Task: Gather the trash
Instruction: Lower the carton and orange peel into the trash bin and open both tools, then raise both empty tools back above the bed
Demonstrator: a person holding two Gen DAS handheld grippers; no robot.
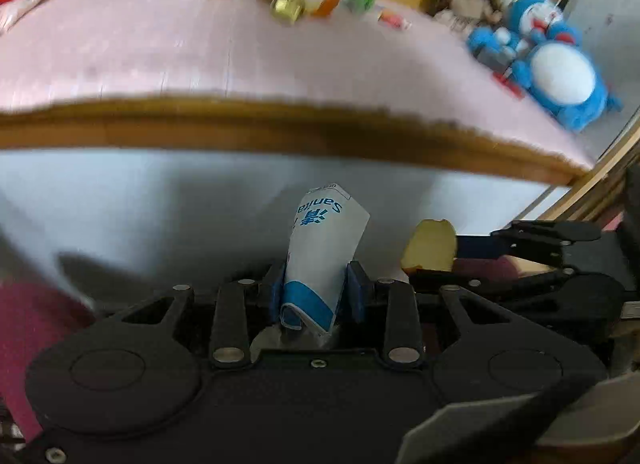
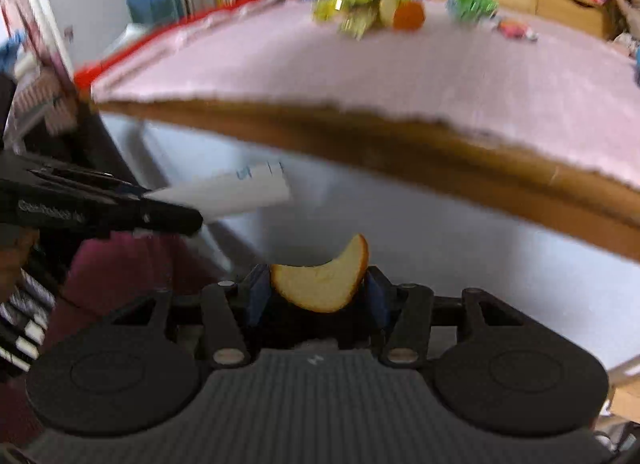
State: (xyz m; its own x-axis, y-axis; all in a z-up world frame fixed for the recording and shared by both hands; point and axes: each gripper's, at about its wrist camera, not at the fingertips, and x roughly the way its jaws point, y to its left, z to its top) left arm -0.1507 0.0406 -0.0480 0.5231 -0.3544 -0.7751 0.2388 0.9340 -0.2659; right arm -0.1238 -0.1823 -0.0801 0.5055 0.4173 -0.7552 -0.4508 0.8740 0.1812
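The white-and-blue paper packet (image 1: 320, 260) carried blue print, seen upside down: the letters "Sanita", cut off at the fold, beside a Chinese character too small to make out. Lettering on the black gripper arm (image 2: 52, 211) was blurred beyond reading.

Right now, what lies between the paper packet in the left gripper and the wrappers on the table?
Only the wooden table edge and bare pink cloth separate the packet from the wrappers, seen in the left wrist view.

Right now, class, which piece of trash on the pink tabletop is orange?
The orange piece next to the yellow-green wrappers. The green wrapper and the small red-and-white one lie apart to its right.
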